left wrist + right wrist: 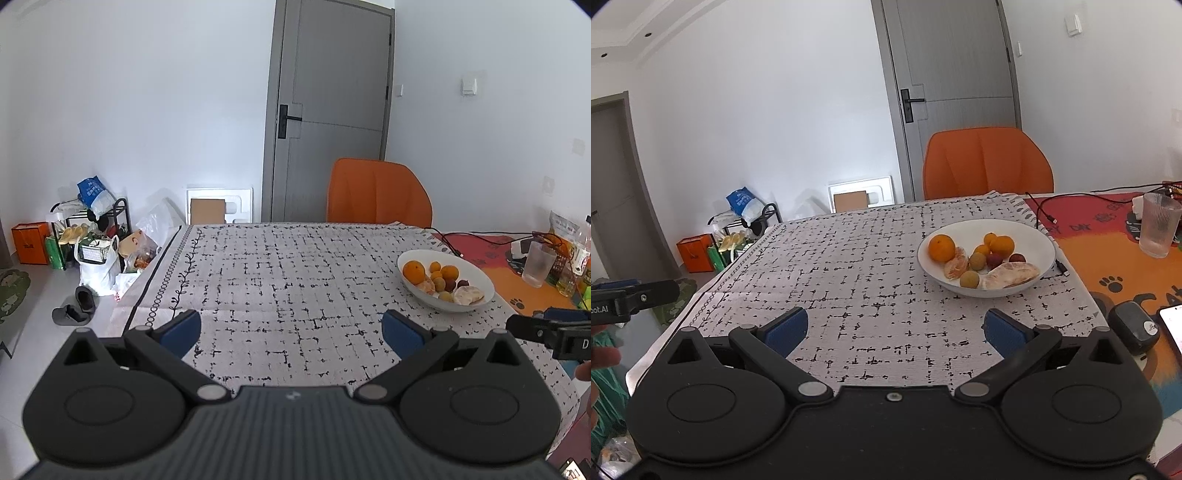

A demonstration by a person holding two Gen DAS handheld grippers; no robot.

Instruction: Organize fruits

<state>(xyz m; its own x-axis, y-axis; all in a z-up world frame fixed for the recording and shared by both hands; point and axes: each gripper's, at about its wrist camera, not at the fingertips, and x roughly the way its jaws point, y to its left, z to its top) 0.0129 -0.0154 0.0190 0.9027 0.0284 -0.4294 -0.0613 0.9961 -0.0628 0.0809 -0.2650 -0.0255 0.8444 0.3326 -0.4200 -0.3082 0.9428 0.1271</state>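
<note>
A glossy white ceramic-looking bowl (1043, 240) is set on a matt printed cloth (868, 280). Both grippers are made of matt black plastic with blue pads (786, 328). A ribbed clear glass (1159, 229) is seen.

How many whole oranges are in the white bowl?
3, all in the white bowl: a big orange at the left, an orange near the middle back, and a smaller one tucked behind it. Others may be hidden.

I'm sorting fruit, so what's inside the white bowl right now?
The white bowl holds a whole orange, smaller orange fruits, a peeled segment cluster, a pale peeled wedge, and small yellowish and reddish fruits. Anything beneath them is hidden.
</note>
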